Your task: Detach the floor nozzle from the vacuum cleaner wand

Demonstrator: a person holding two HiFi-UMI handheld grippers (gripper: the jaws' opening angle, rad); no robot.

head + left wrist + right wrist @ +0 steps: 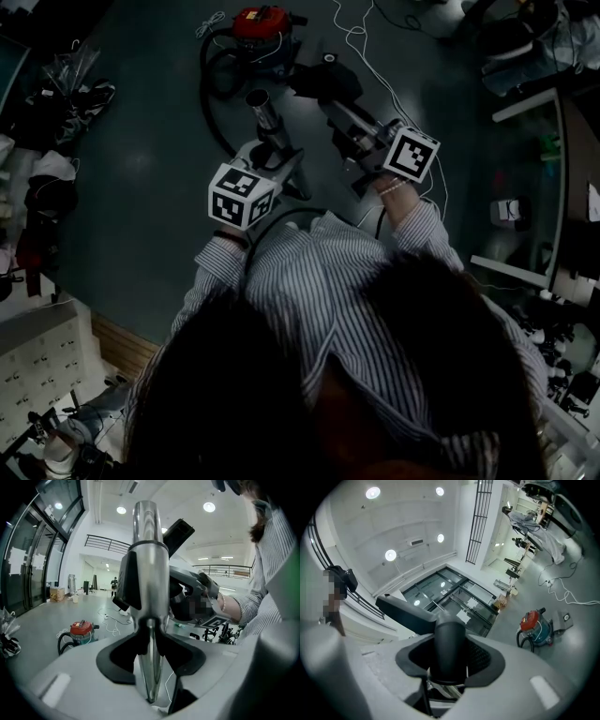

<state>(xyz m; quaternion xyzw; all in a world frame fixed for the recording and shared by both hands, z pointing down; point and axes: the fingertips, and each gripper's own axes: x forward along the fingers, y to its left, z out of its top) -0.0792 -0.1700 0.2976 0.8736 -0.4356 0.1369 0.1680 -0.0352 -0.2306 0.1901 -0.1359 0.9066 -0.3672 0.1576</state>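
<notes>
Your left gripper (274, 155) has its fingers closed on the chrome wand (266, 114), whose open end points away from you over the floor (150, 141). To its right, your right gripper (341, 112) has its fingers clamped on the black neck of the floor nozzle (328, 80). Nozzle and wand sit near each other but apart. The red vacuum cleaner (262, 22) stands on the floor farther off.
</notes>
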